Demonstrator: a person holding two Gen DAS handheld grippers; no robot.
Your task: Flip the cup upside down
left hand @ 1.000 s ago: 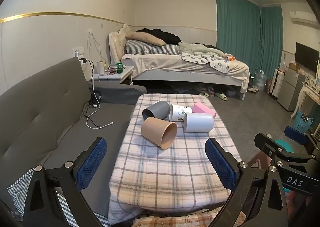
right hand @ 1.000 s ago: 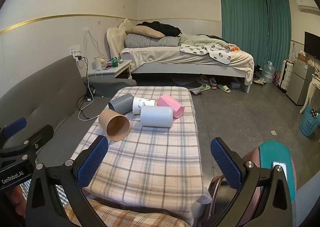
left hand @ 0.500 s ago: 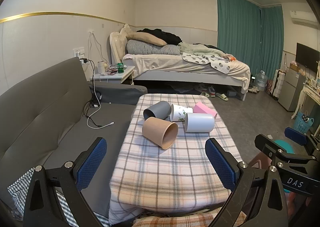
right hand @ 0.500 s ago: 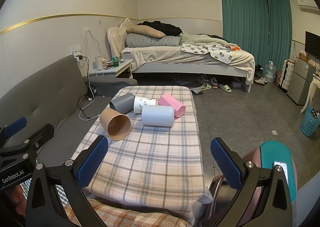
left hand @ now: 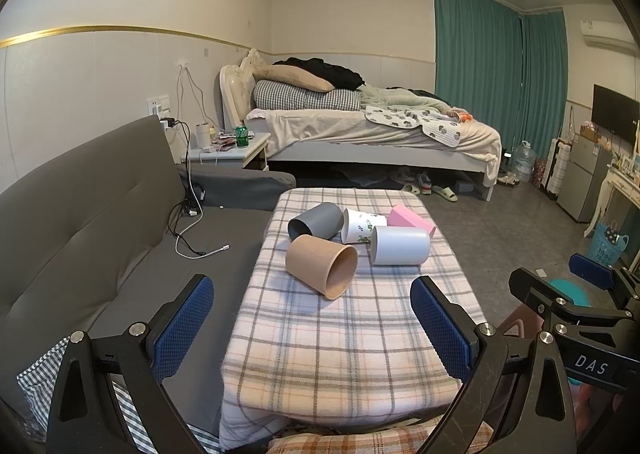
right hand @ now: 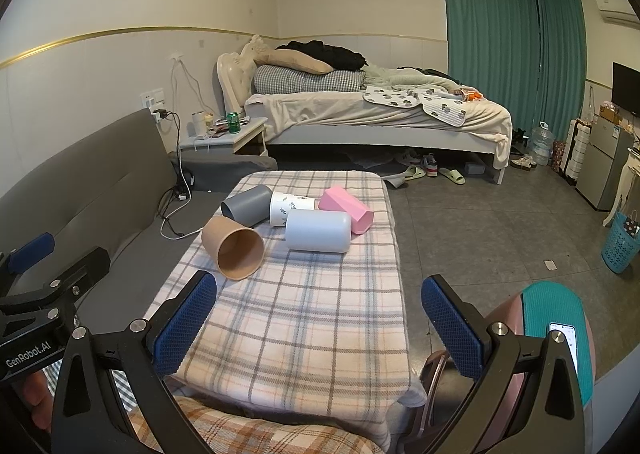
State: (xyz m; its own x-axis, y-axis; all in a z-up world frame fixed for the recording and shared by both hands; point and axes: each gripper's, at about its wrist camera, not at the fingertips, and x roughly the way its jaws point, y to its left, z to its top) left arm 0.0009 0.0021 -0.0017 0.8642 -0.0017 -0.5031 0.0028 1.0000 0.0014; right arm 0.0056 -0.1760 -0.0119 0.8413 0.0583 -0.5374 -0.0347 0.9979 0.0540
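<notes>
**Inspector:** Cups, five, all lying on their sides on the desk [left hand: 344, 338], well ahead of both sets of fingers. Nothing is held. Left gripper [left hand: 312, 318]: spread wide, empty. Right gripper [right hand: 320, 318]: the same.

**Clerk:** Nearest item to the fingers?

**Inspector:** Tan cup [left hand: 322, 267], mouth turned toward the cameras, ahead of the left fingers [left hand: 185, 324] and ahead-left of the right fingers [right hand: 450, 324]. Just beyond it, the pale grey cup [right hand: 319, 231]. Farther out, touching or nearly so, the dark grey cup [left hand: 316, 219], the printed white cup [left hand: 362, 225] and the pink cup [right hand: 347, 204].

**Clerk:** Step in hand?

**Inspector:** Approach, in my judgement; no flip begun. The next move calls for reaching forward, closing across one cup's wall, likely the tan one, then turning it mouth-down onto the cloth.
</notes>
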